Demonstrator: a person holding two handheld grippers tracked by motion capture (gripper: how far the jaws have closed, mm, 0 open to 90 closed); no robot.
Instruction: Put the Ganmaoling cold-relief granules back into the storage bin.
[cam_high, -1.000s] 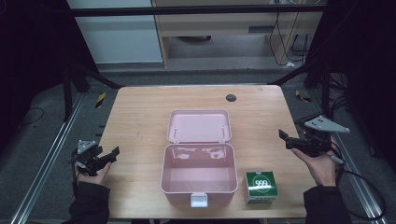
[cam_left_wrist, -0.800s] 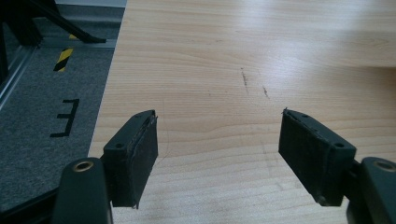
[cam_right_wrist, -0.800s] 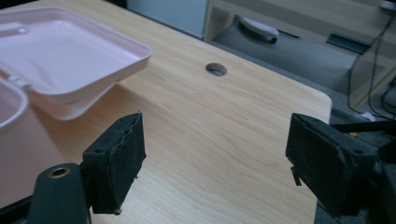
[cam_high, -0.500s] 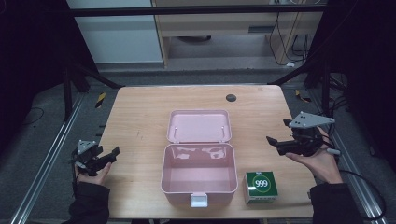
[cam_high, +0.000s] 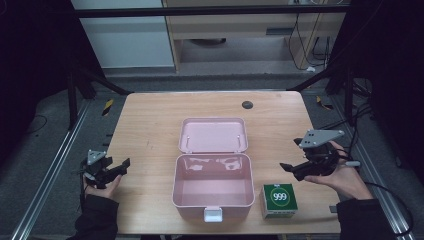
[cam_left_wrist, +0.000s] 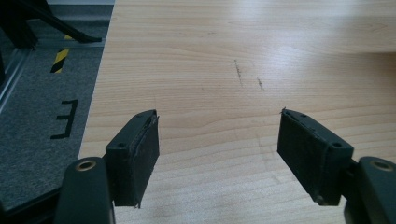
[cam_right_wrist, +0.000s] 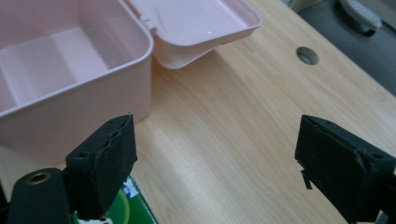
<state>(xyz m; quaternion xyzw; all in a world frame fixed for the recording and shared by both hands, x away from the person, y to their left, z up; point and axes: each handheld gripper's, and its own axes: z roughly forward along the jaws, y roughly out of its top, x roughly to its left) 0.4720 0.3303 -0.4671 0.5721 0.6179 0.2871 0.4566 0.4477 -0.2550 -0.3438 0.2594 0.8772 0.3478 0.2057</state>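
A pink plastic box (cam_high: 212, 185) stands open and empty at the table's front middle, its lid (cam_high: 213, 135) laid back flat behind it. A small green carton marked 999 (cam_high: 280, 199) sits just right of the box. My right gripper (cam_high: 290, 169) hovers open above the table, a little right of the box and above the carton. In the right gripper view the box wall (cam_right_wrist: 74, 112) is at left and a corner of the green carton (cam_right_wrist: 133, 205) shows below the left jaw. My left gripper (cam_high: 122, 165) rests open at the table's left edge, over bare wood (cam_left_wrist: 219, 93).
A round cable hole (cam_high: 247, 104) lies at the table's back right. Dark metal frame rails (cam_high: 45, 185) run along both sides of the table, with grey floor beyond. Bare wood spreads left of the box and behind the lid.
My right gripper has moved left and slightly forward, from the table's right edge toward the box and the green carton. The left gripper has stayed put.
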